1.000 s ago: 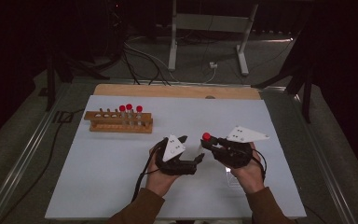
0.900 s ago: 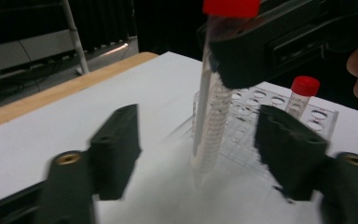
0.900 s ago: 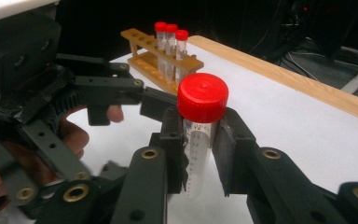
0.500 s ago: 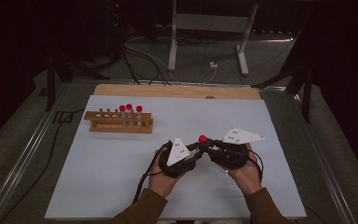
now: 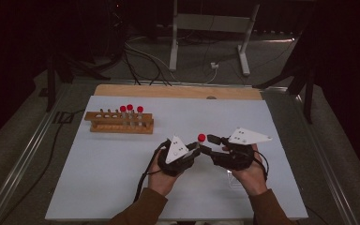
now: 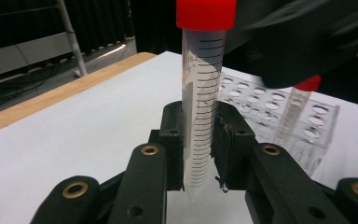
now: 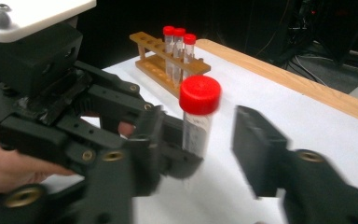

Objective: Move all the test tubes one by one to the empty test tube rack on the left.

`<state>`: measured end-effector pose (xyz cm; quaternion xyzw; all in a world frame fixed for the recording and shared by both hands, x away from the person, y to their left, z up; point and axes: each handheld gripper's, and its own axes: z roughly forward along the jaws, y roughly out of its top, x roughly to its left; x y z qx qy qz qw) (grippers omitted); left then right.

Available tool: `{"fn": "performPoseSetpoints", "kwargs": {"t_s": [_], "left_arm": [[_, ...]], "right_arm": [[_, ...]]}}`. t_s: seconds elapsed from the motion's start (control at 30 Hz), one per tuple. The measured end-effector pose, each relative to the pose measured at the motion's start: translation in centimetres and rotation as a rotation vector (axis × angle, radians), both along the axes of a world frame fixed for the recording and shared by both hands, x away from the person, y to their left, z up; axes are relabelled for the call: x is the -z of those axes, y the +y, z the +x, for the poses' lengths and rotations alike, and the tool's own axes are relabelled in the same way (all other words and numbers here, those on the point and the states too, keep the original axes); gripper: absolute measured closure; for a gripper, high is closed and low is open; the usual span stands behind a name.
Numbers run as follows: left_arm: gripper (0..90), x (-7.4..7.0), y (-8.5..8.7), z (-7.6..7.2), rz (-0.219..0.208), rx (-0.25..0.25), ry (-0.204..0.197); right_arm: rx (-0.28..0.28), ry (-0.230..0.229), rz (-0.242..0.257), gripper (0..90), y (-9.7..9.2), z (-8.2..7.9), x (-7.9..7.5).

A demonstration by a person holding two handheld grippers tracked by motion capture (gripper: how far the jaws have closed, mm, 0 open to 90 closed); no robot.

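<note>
One red-capped tube [image 6: 200, 107] clenched in left gripper [image 6: 199, 144] jaws, right gripper [image 7: 209, 149] jaws just released, three tubes [image 5: 130, 112] racked.

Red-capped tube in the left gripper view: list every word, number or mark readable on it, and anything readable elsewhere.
Red-capped tube: black graduation lines run down its side; the print beside them is sideways and too blurred to read.
Clear rack: no readable text.
Wooden rack and its tubes: no text legible.

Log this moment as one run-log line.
left gripper: shut on red-capped clear plastic tube | right gripper: jaws just opening, off tube | stage: handover
</note>
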<state>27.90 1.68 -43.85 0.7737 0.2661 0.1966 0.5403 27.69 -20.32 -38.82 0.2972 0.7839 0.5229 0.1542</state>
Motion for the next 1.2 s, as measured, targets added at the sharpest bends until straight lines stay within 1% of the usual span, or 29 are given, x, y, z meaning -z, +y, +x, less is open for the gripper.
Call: {"fn": "performPoseSetpoints", "kwargs": {"t_s": [0.07,0.1,0.2,0.27,0.33,0.43,0.6,0.7,0.83,0.93,1.1,1.2], "left_arm": [[76.1,-0.1,0.4,0.1,-0.006,-0.012,0.002],[76.1,-0.1,0.6,0.2,-0.010,-0.018,0.003],[76.1,-0.3,1.3,0.3,-0.017,-0.035,0.003],[76.1,-0.3,1.8,0.5,-0.028,-0.049,0.005],[76.1,-0.4,2.3,0.5,-0.030,-0.060,0.005],[76.1,-0.5,3.0,0.6,-0.031,-0.075,0.002],[76.1,-0.8,4.3,0.8,-0.046,-0.107,0.000],[76.1,-1.0,5.2,0.9,-0.049,-0.126,-0.004],[76.1,-1.2,6.5,1.1,-0.054,-0.155,-0.009],[76.1,-1.3,7.4,1.2,-0.059,-0.175,-0.010],[76.0,-1.5,8.8,1.4,-0.063,-0.207,-0.017],[76.1,-1.5,9.5,1.5,-0.054,-0.225,-0.019]], "right_arm": [[0.018,-0.005,0.002,33.6,-0.5,0.0,-0.1],[0.027,-0.010,0.002,29.8,-0.7,0.0,-0.2],[0.065,-0.019,0.013,20.1,-1.7,0.1,-0.4],[0.091,-0.031,0.016,15.1,-2.4,0.1,-0.5],[0.106,-0.033,0.022,14.0,-2.9,0.1,-0.6],[0.126,-0.031,0.023,10.0,-3.7,0.3,-0.4],[0.165,-0.025,0.023,3.6,-5.0,0.5,0.1],[0.188,-0.025,0.017,1.4,-5.7,0.6,0.5],[0.216,-0.031,0.002,0.3,-6.6,0.6,0.8],[0.232,-0.035,-0.001,0.0,-7.3,0.5,0.9],[0.258,-0.033,0.004,0.0,-8.4,0.5,1.2],[0.275,-0.029,0.010,0.0,-9.0,0.4,1.4]]}}
